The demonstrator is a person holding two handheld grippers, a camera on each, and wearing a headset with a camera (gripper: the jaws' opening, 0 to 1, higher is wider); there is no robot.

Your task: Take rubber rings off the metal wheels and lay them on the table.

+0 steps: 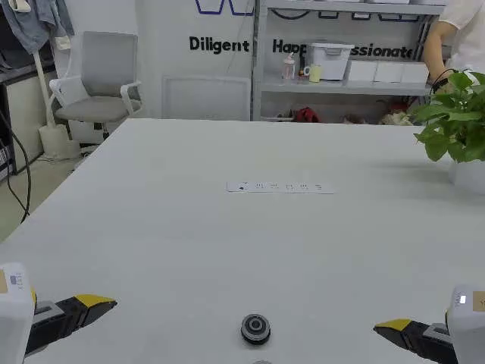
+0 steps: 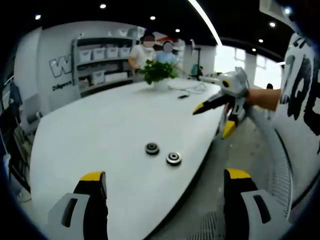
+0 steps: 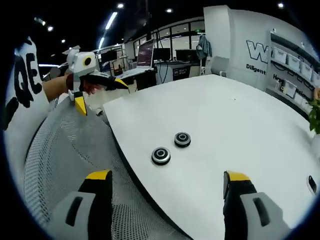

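White worktable [image 1: 227,243] in an office room. Shelving [image 1: 341,76] and a grey office chair [image 1: 102,76] are at the back, and a person [image 1: 458,38] stands by the shelves. Potted plant [image 1: 455,114] sits on the table's right side; a white power strip [image 1: 280,186] lies flat mid-table.

Two metal wheels lie flat near the operator's edge of the table, just beside each other, not touching. Inner wheel [image 1: 256,328] is a little further in. Edge wheel [image 3: 161,155] is closer to the rim; the head view catches just a sliver of it at the bottom. Each has a dark rubber ring around a silver hub, so the rings are on the wheels.

Left gripper [image 1: 102,303]: jaws spread wide, nothing between them. It's in the air at the near edge, left of the wheels and well apart from them.

Right gripper [image 1: 390,327]: also spread wide with nothing held, off to the right of the wheels.

Neither gripper touches a wheel or the table. Their yellow jaw tips point inward toward each other, with the wheels between them.
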